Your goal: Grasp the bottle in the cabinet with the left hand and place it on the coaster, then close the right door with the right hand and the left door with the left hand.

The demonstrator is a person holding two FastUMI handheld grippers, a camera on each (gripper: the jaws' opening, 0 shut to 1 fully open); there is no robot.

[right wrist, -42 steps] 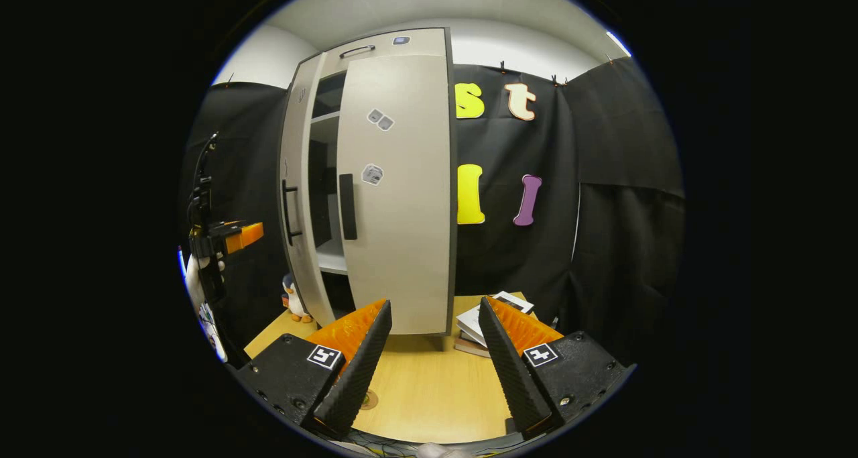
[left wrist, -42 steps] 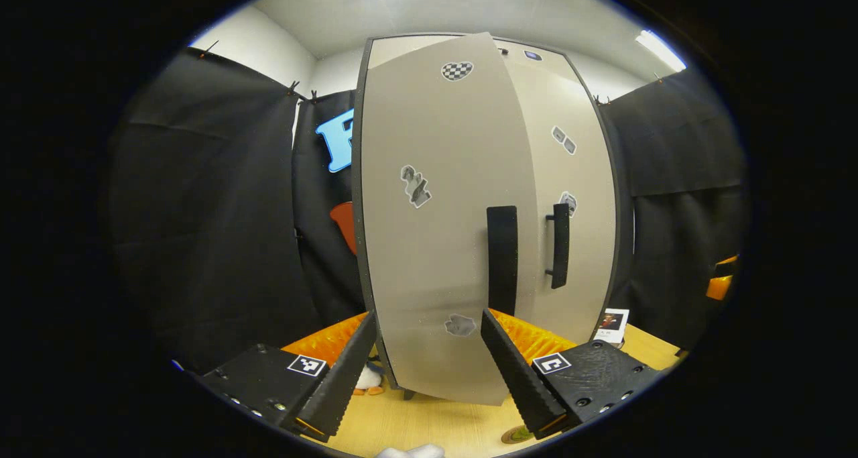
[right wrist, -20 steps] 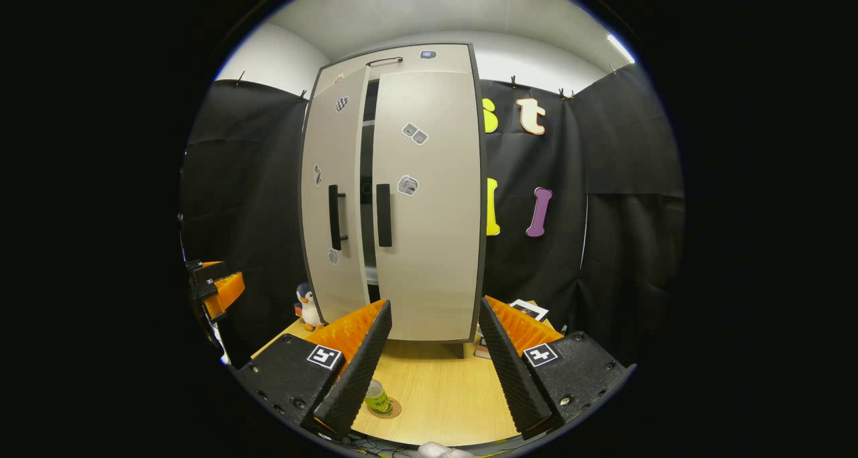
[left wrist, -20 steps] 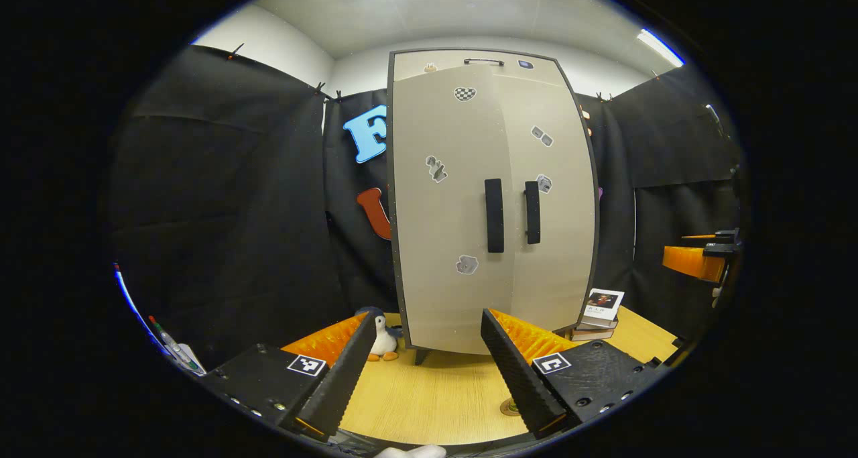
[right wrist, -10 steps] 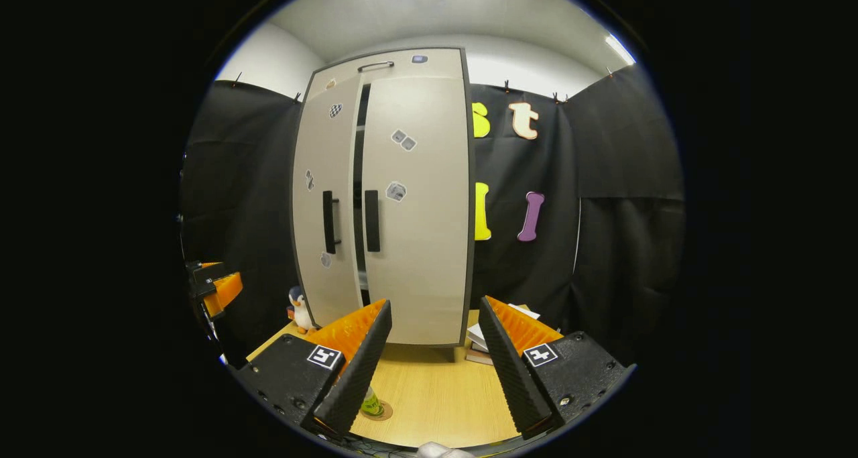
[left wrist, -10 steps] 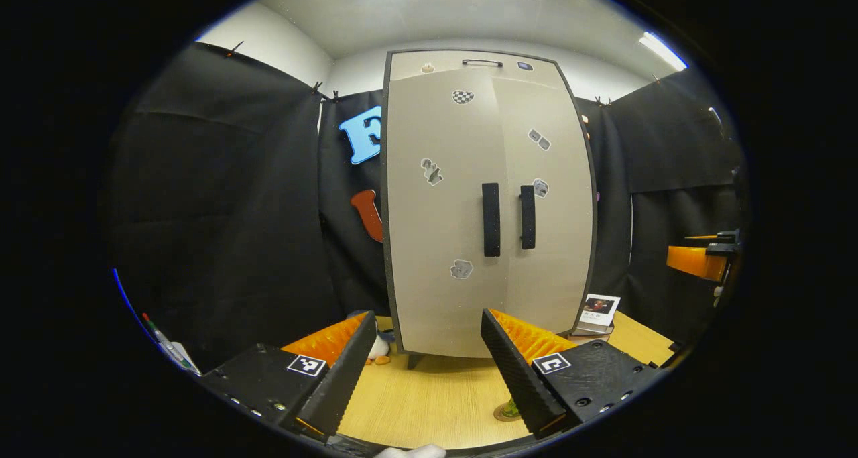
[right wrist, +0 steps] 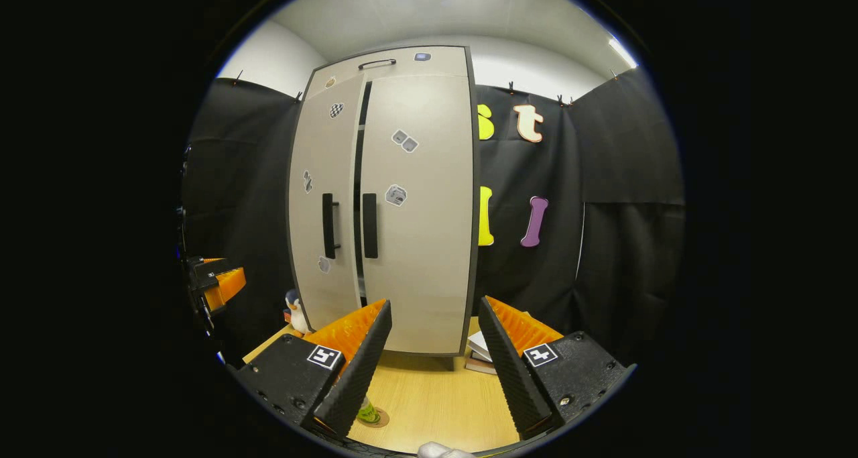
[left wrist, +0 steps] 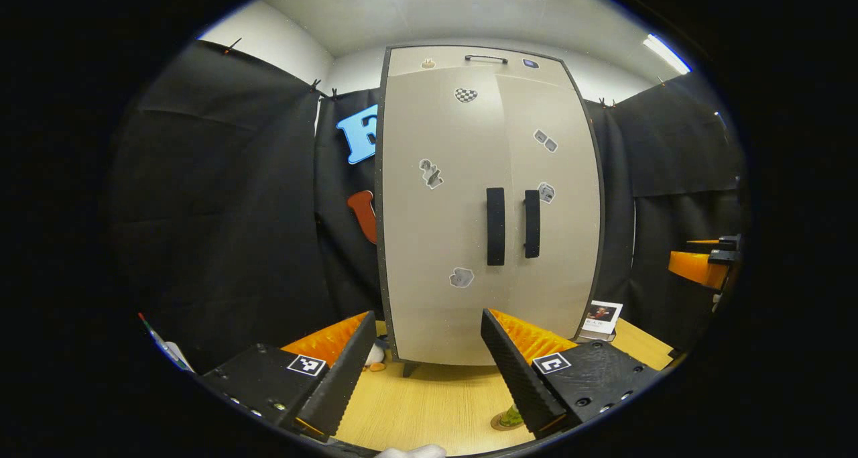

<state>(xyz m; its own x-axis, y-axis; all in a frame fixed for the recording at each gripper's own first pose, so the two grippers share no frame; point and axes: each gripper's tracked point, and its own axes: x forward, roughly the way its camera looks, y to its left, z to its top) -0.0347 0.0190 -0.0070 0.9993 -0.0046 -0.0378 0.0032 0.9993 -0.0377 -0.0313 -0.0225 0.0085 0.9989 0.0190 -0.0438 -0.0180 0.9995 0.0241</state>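
Note:
The beige cabinet (left wrist: 469,210) stands on the wooden table with both doors swung to. In the right gripper view a narrow dark gap (right wrist: 360,196) shows between the left door (right wrist: 322,196) and the right door (right wrist: 419,210). The small green bottle (right wrist: 367,411) stands on the round coaster (right wrist: 379,418), low beside my right gripper's left finger; the bottle (left wrist: 513,416) also peeks out by my left gripper's right finger. My left gripper (left wrist: 429,371) and right gripper (right wrist: 429,371) are both open, empty and held back from the doors.
A toy penguin (right wrist: 293,310) stands at the cabinet's left foot. A stack of books (left wrist: 600,314) lies at its right foot. The other gripper (left wrist: 700,267) hangs at the far right edge, and the left one (right wrist: 218,283) at the far left.
The left door has swung from half open to almost shut. My left gripper has drawn back from it. In the last half second both views only drifted slightly.

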